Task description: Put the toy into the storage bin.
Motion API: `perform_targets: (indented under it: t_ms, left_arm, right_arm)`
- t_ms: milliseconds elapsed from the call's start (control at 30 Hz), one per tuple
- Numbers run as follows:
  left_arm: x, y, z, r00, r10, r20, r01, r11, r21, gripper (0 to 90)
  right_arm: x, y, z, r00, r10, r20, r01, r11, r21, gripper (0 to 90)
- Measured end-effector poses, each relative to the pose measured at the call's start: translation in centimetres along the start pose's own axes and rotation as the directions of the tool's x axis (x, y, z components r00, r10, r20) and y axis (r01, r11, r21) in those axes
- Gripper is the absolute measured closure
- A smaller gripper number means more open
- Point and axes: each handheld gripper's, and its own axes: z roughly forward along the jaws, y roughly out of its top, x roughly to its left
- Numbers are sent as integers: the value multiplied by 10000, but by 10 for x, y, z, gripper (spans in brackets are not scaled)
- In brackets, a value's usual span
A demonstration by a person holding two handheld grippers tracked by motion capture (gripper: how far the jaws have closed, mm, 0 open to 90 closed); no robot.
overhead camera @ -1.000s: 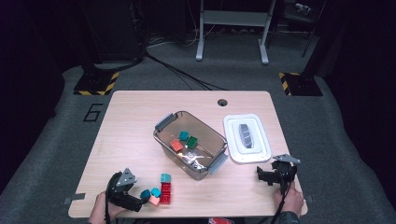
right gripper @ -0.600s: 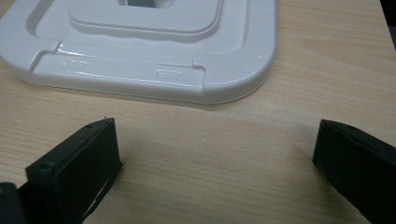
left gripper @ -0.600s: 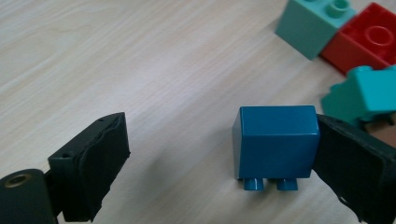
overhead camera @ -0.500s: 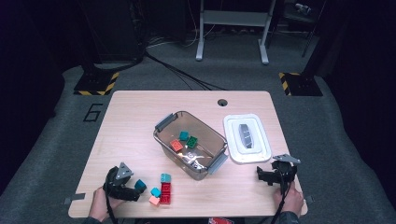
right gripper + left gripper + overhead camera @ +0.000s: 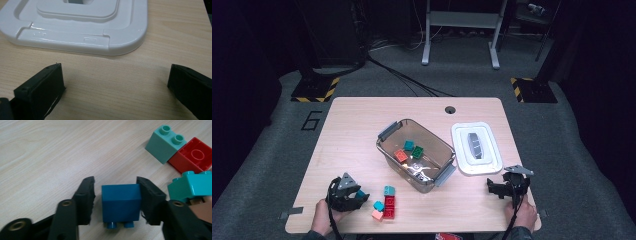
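At the near edge of the desk (image 5: 352,125), the left gripper (image 5: 115,195) has a dark blue block (image 5: 121,202) between its fingers, which have just been closing. In the left gripper view one finger (image 5: 150,197) lies against the block's side, while a thin gap shows between the block and the other finger, so the pinch is not yet full on both sides. The block rests on the wood with its studs turned toward the camera. In the high view the left gripper sits at the desk's near left, just beside a small cluster of loose blocks: a teal block (image 5: 190,187), a red block (image 5: 193,157) and a pale green block (image 5: 165,142). At the near right, the right gripper (image 5: 115,85) holds its fingers spread wide above bare wood, with nothing between them. Just beyond it lies a white lid (image 5: 476,148). Farther in, at the desk's middle, stands a clear bin (image 5: 387,131) with a few blocks inside.
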Motion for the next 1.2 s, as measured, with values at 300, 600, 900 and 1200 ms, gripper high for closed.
perform_targets:
  t_ms: [300,600,900,1200]
  left_arm:
    - [5,5,-1,9997,-241,7,241,9996,-129,588]
    - [8,23,-8,9998,-200,-28,199,9985,-502,589]
    - [15,47,-20,9999,29,-157,-40,9973,-739,589]
    - [22,70,-30,9996,161,-251,-184,9951,-971,589]
  right_arm:
    - [0,0,0,10000,-1,0,1,10000,0,0]
    - [0,0,0,10000,-4,-1,4,10000,0,0]
    - [0,0,0,10000,-1,2,1,10000,6,0]
    - [0,0,0,10000,0,0,0,10000,0,0]
